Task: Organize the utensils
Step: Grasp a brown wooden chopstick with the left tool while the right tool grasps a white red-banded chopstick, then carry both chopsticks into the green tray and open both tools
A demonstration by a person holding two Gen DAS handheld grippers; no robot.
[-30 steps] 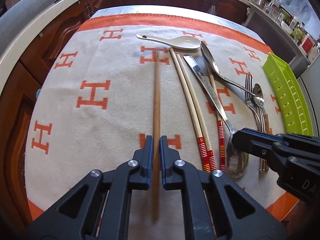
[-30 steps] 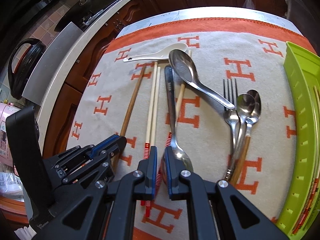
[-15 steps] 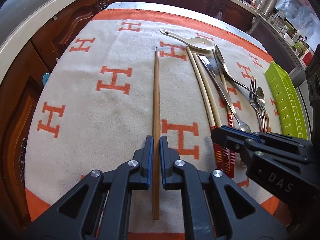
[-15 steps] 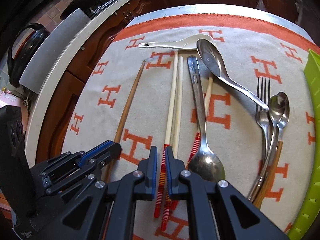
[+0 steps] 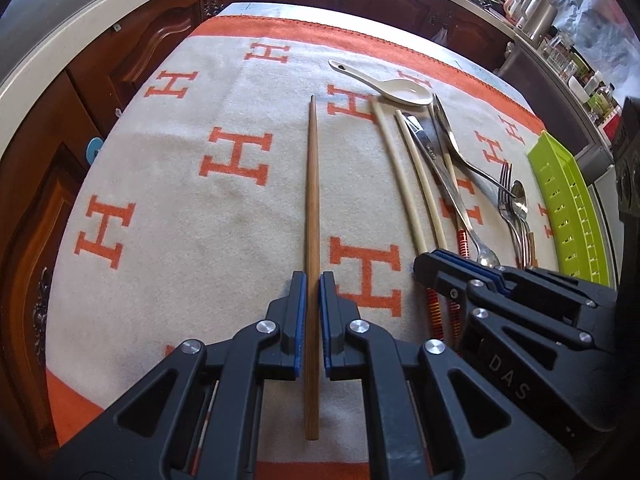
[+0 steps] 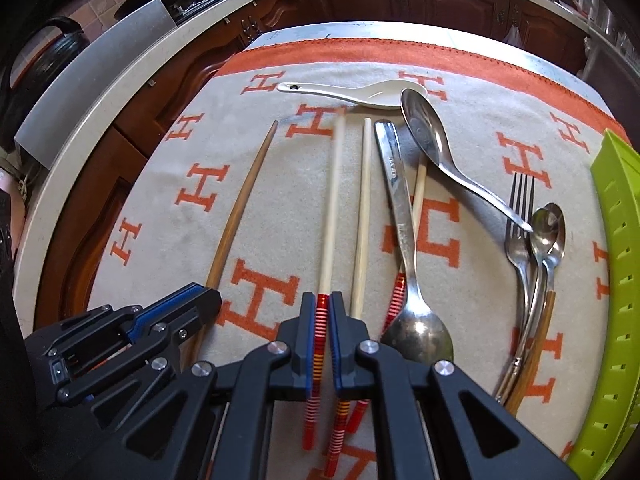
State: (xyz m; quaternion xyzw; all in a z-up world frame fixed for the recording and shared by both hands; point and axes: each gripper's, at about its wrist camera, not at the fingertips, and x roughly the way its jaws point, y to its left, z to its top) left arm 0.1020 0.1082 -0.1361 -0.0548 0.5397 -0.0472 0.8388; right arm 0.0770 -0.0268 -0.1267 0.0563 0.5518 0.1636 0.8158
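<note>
L gripper (image 5: pixel 313 280) clamps the brown chopstick (image 5: pixel 312 200), which runs toward 12 over the H-cloth (image 5: pixel 180 200). R gripper (image 6: pixel 321 304) pinches a pale chopstick w/ red-striped end (image 6: pixel 332 200). Spoons, fork (image 6: pixel 520 216) lie at 1–3 o'clock, green tray (image 6: pixel 616 240) at 3.

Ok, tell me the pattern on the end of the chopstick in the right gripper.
Thin red and orange-yellow stripes banding the pale chopstick at its thick end, clearest in the right wrist view.
</note>
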